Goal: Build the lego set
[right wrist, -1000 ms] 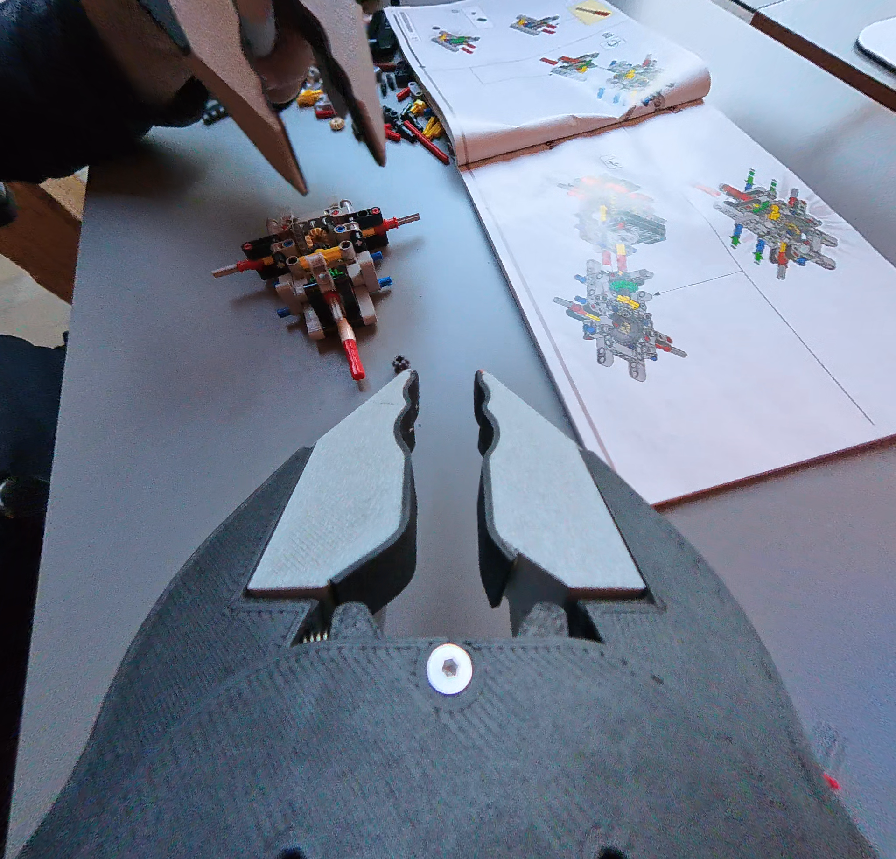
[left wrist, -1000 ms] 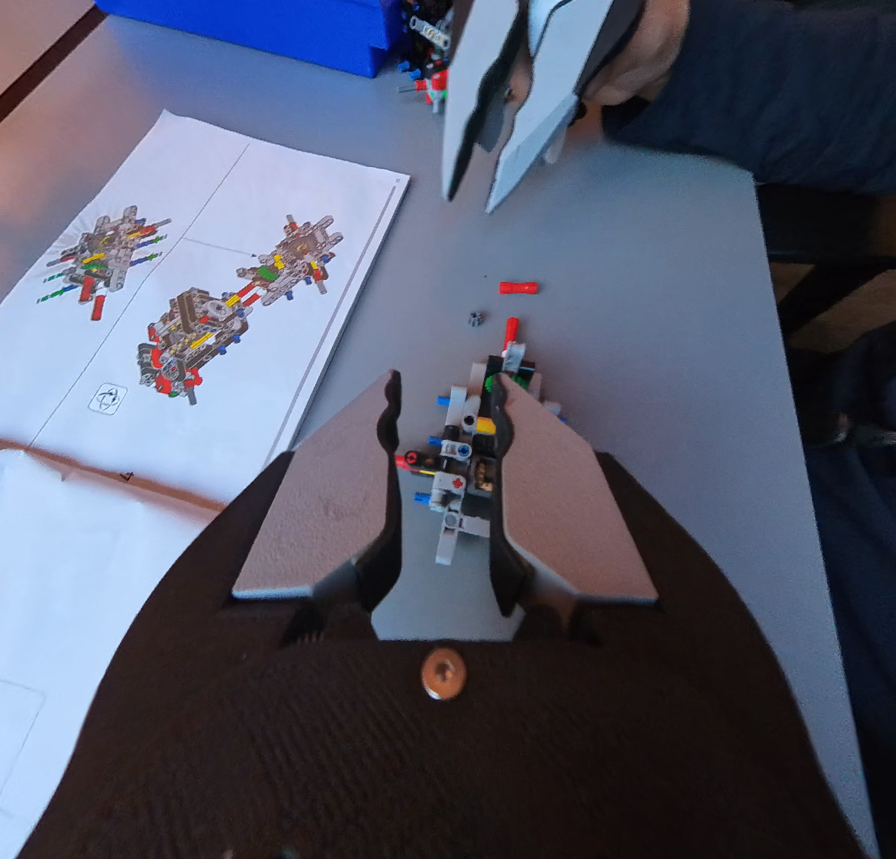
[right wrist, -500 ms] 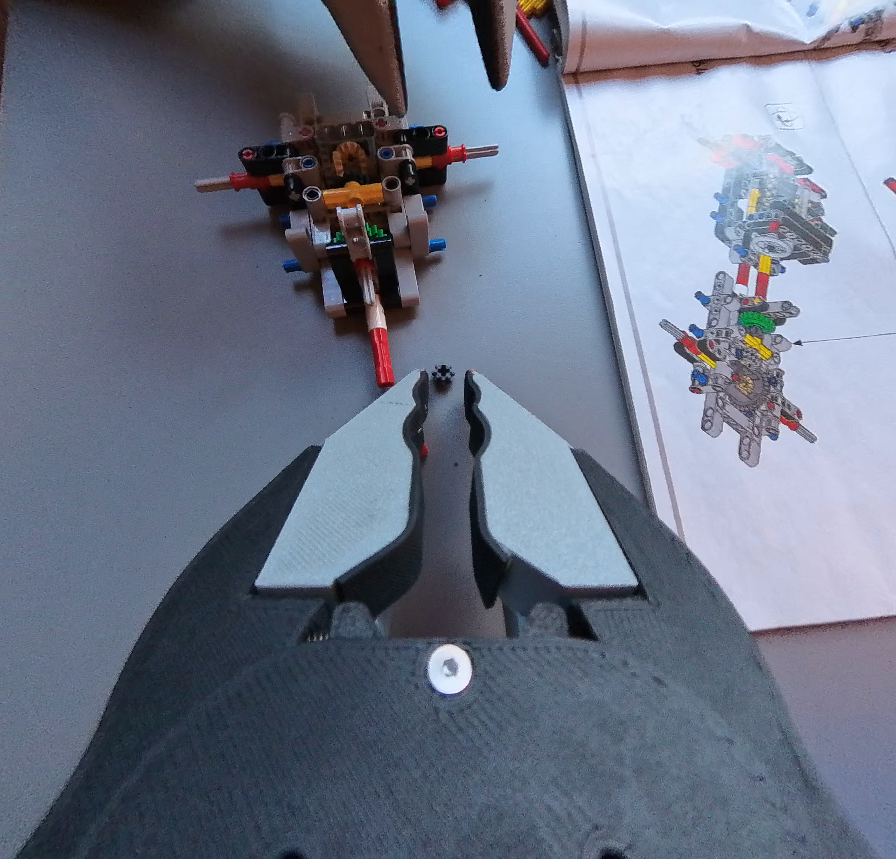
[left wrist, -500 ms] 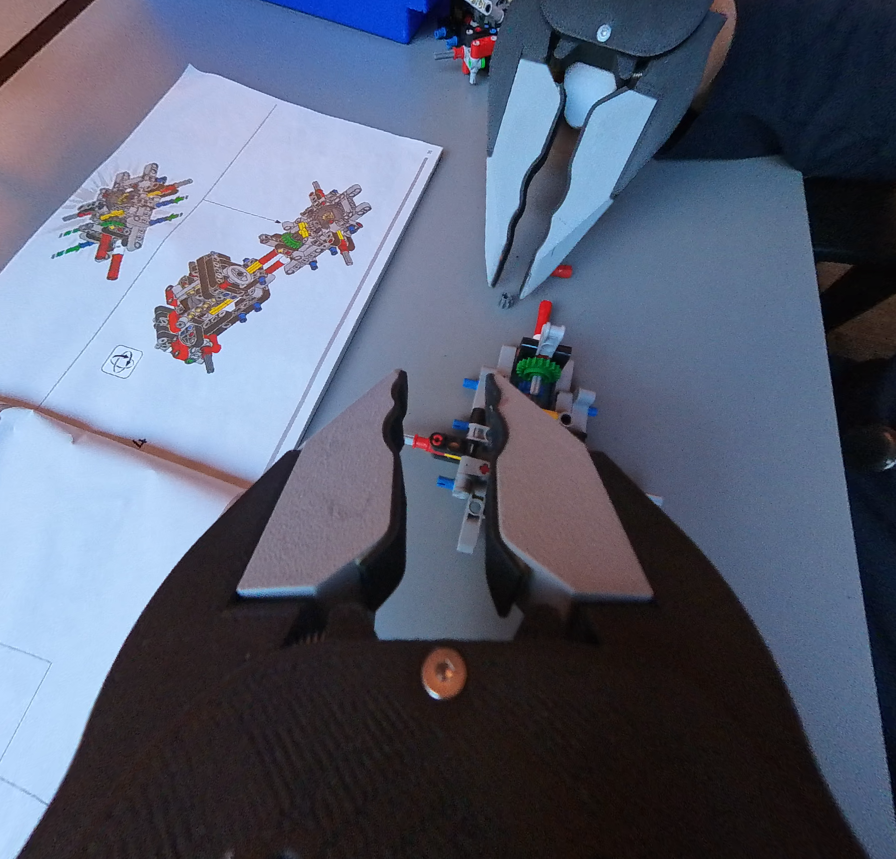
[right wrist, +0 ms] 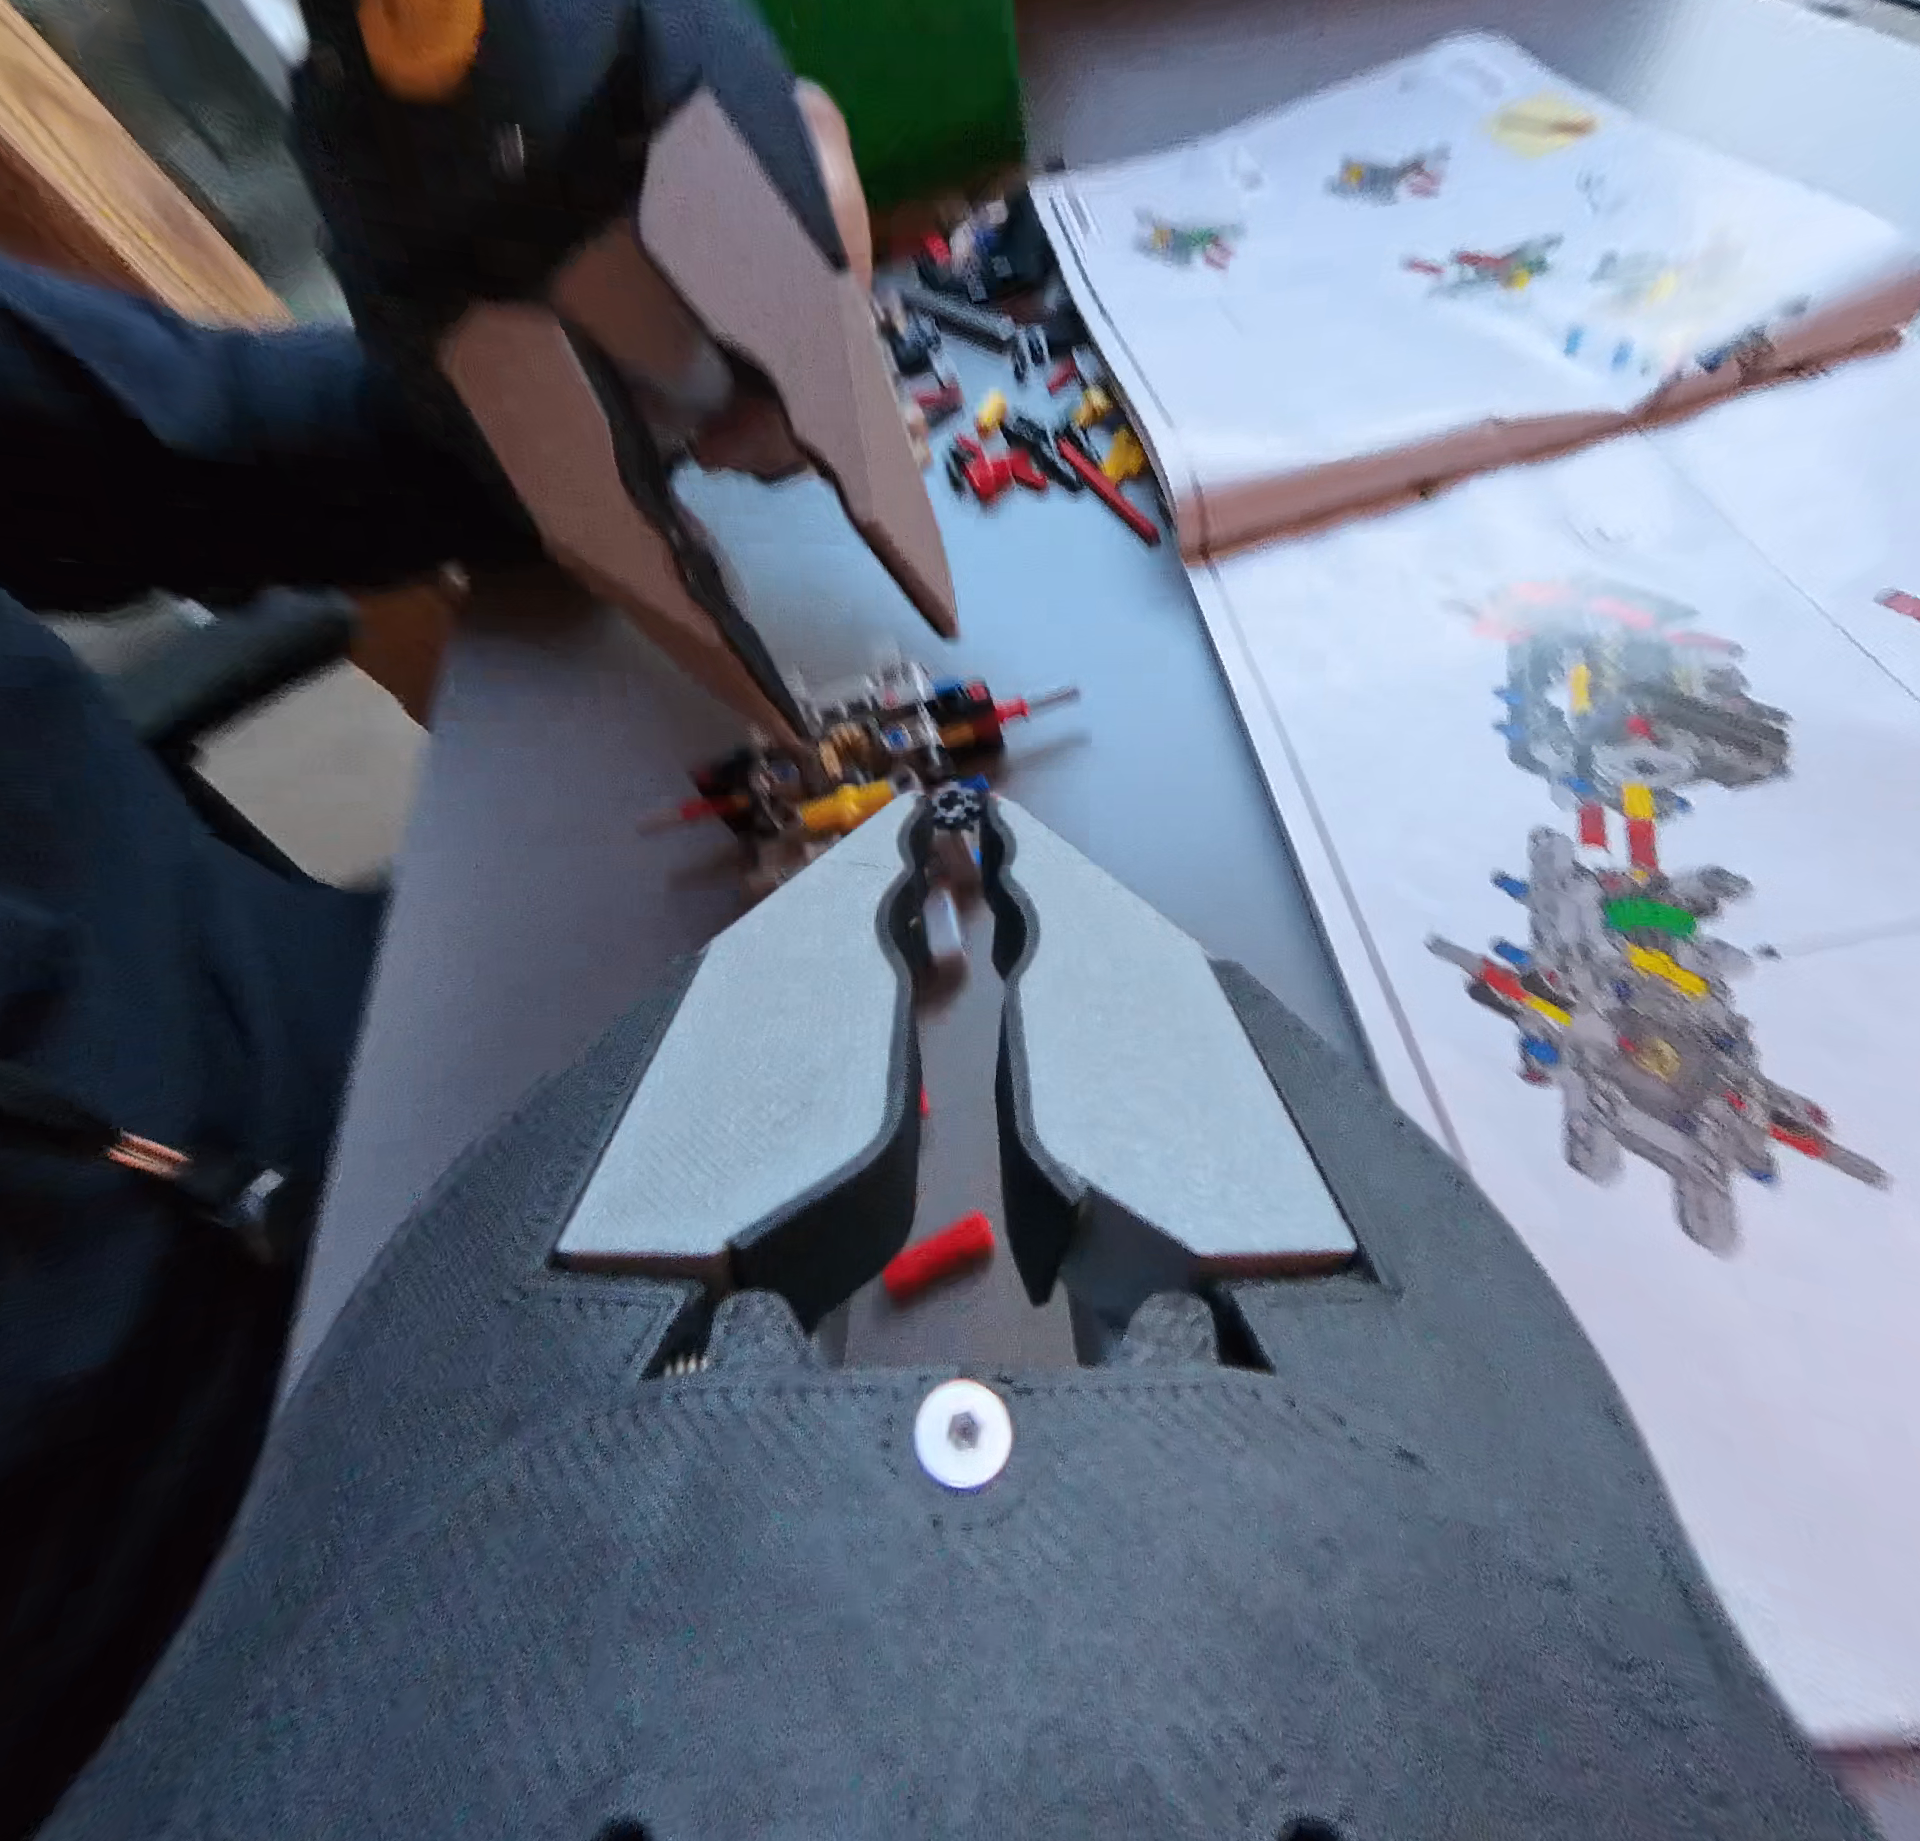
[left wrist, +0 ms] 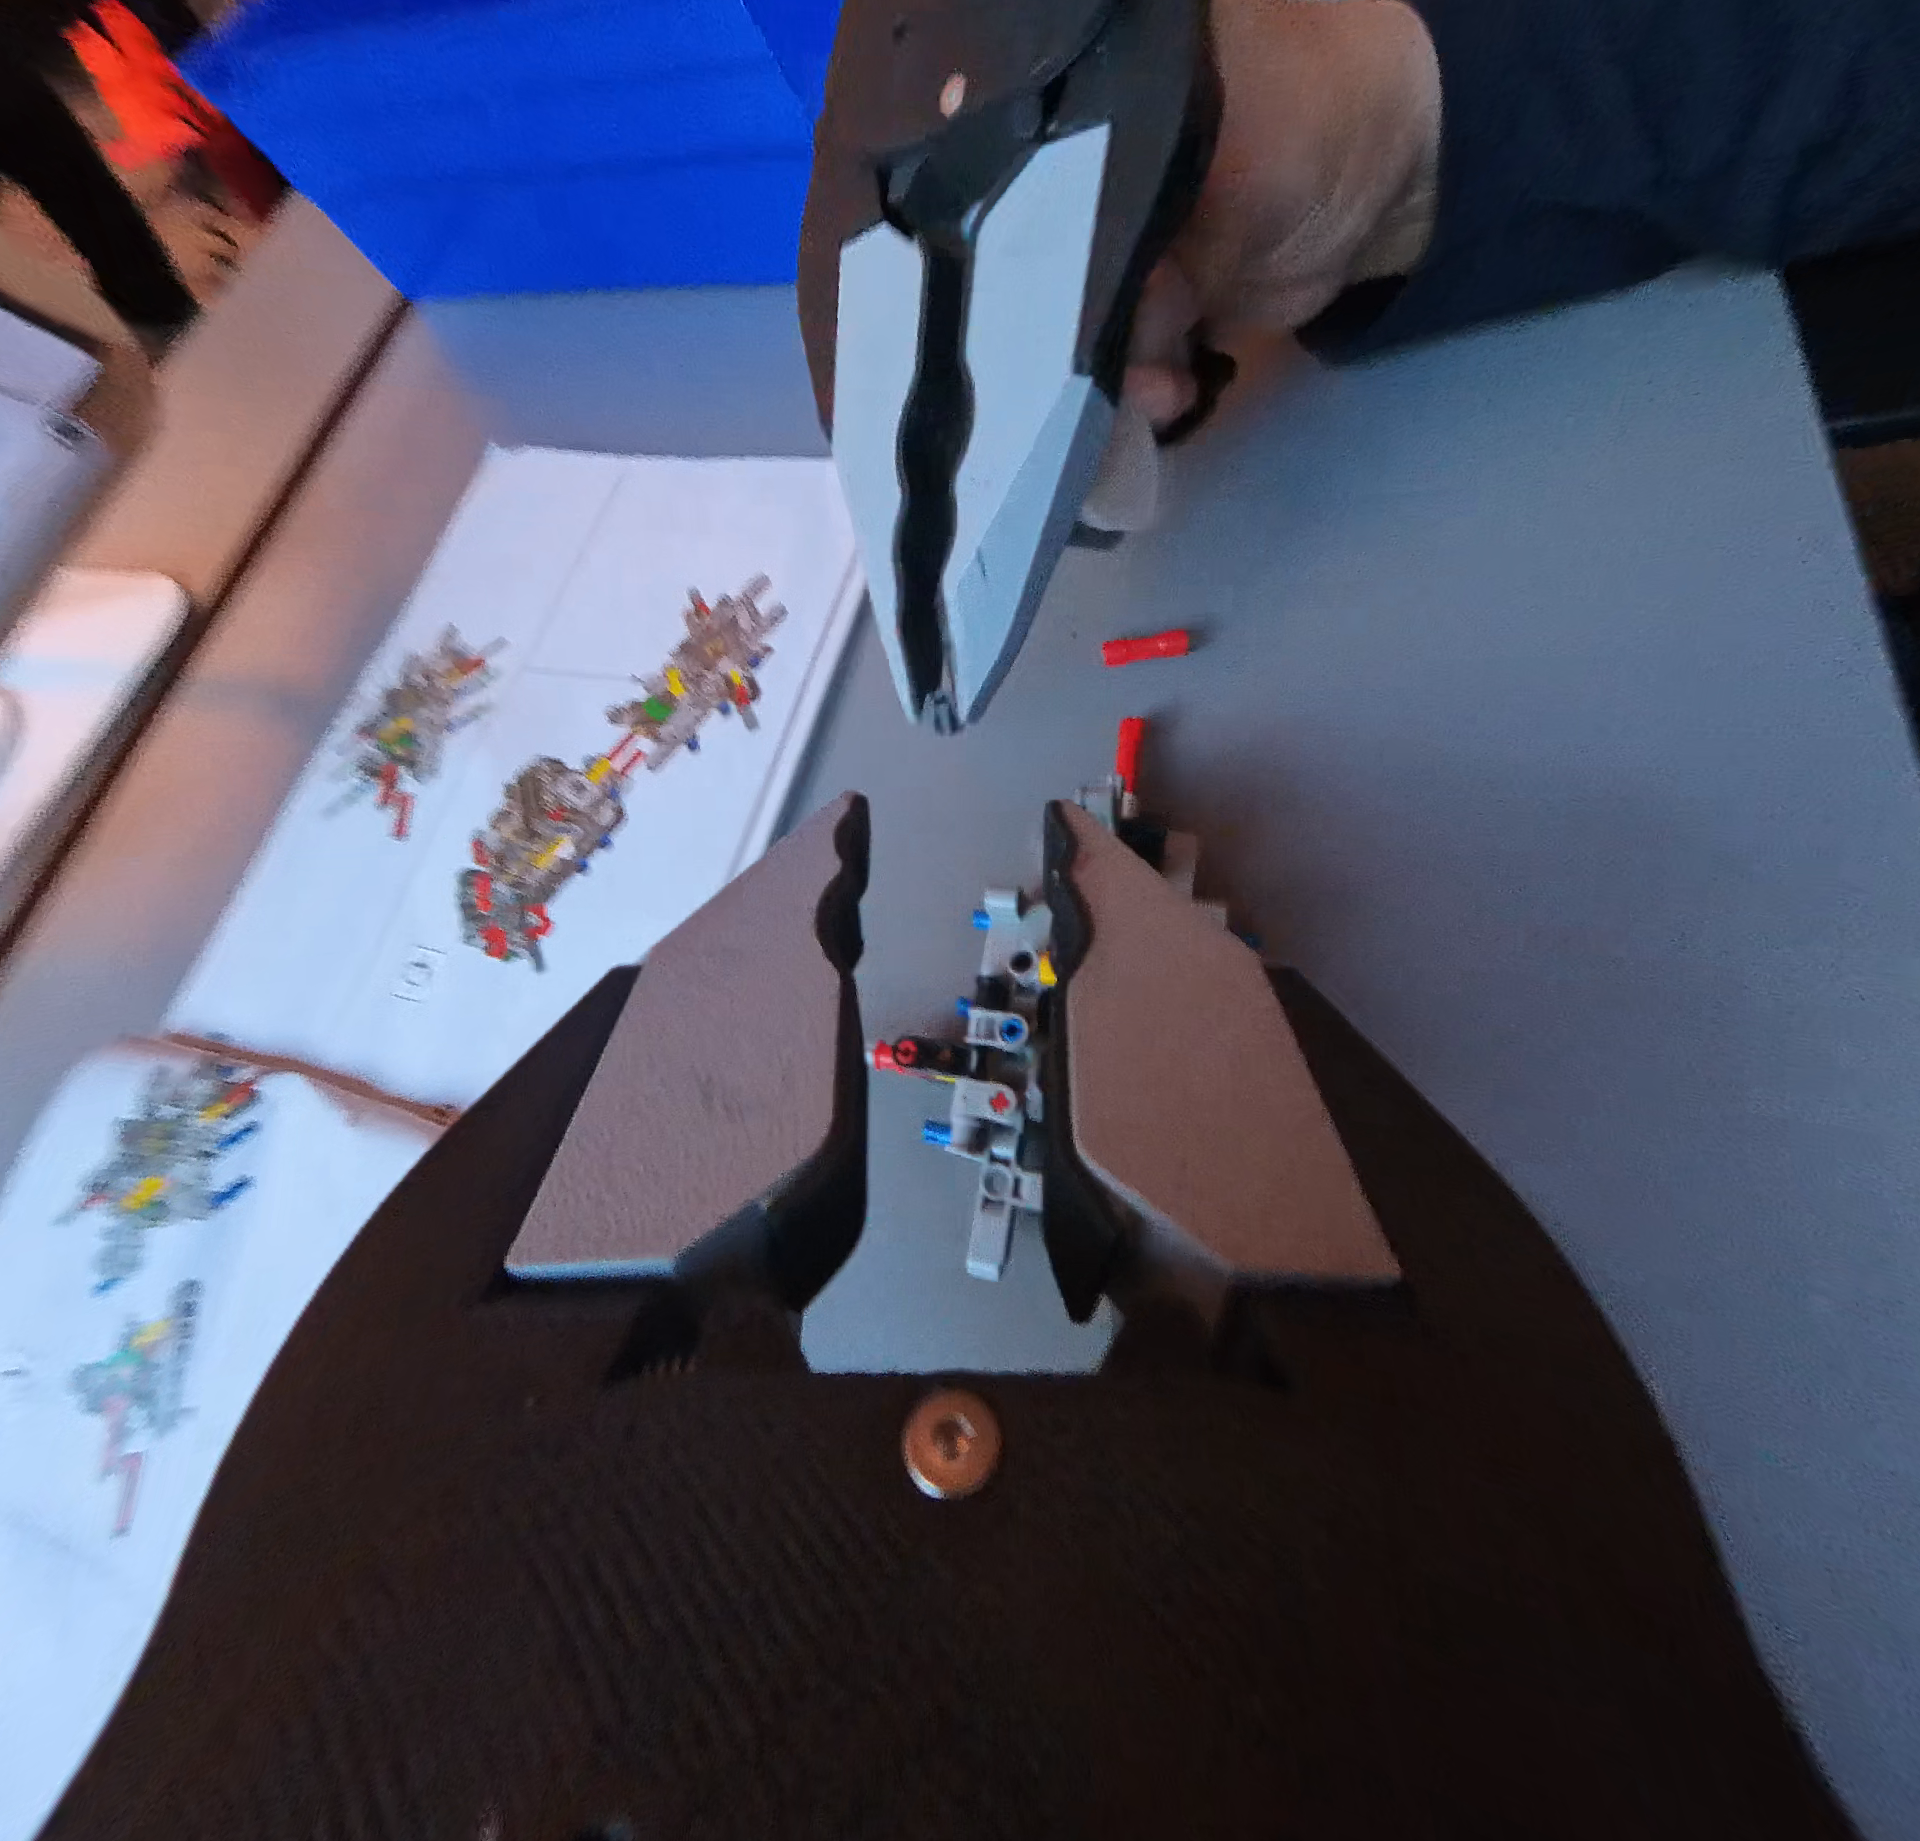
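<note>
My right gripper (right wrist: 951,809) is shut on a small black gear (right wrist: 951,804), pinched at the very fingertips and held above the grey table (left wrist: 1455,908). It also shows in the left wrist view (left wrist: 935,716), tips pointing down, with the small piece between them. My left gripper (left wrist: 956,815) is open. A multicoloured brick assembly (left wrist: 997,1064) lies on the table between its fingers, close to the right finger. In the right wrist view one left finger (right wrist: 727,628) has its tip down on the assembly (right wrist: 862,742), the other stands clear.
A loose red pin (left wrist: 1146,645) lies on the table beyond the assembly. An open instruction booklet (left wrist: 623,648) covers the table to the left. A blue bin (left wrist: 520,108) stands behind it. Loose parts (right wrist: 1039,441) and a green bin (right wrist: 894,46) lie farther off. The tips of both grippers are at nearly the same place. About 10 cm separates my right fingertips from the loose red pin (left wrist: 1146,645). My right wrist view (right wrist: 938,1262) looks at it from another angle.
My right gripper came down at the small black gear on the table, shut on it and lifted it. My left gripper stayed open over the assembly.
</note>
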Available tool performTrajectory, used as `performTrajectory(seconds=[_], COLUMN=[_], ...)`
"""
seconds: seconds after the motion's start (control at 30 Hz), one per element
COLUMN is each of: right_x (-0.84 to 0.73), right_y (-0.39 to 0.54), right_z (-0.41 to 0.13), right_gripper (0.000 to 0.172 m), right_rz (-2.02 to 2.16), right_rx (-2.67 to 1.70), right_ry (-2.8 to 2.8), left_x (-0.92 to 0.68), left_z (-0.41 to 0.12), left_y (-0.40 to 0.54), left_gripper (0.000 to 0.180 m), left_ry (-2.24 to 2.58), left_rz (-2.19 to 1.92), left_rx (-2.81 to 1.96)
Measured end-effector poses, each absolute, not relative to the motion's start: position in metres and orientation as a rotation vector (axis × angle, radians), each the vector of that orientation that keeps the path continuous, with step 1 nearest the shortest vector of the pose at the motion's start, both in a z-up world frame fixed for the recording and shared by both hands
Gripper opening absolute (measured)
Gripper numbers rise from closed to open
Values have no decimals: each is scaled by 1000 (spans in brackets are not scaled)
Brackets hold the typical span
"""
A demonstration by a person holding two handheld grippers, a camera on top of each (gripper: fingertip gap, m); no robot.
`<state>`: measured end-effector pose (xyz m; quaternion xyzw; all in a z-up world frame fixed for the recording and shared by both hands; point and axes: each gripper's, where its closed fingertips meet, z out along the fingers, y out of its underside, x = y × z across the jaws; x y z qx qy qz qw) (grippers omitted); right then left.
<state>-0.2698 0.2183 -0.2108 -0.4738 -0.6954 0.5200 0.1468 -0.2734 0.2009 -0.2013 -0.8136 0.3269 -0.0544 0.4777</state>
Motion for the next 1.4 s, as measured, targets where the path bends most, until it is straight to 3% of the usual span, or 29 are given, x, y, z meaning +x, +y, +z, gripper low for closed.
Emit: performTrajectory(seconds=[0.43,0.63,1.4], right_x=[-282,-282,-292], right_y=[207,205,202], right_z=[-169,-172,-164], right_gripper=[5,5,5], right_rz=[2210,2241,2290], right_rx=[-1534,-1557,-1529], right_ry=[-1610,-1601,-1412], left_x=[-280,-277,-280], left_z=[-177,-176,-166], left_y=[209,210,214], left_gripper=[14,3,7], left_ry=[786,771,576], left_rz=[228,179,-5], left_rx=[-1810,-1788,-1745])
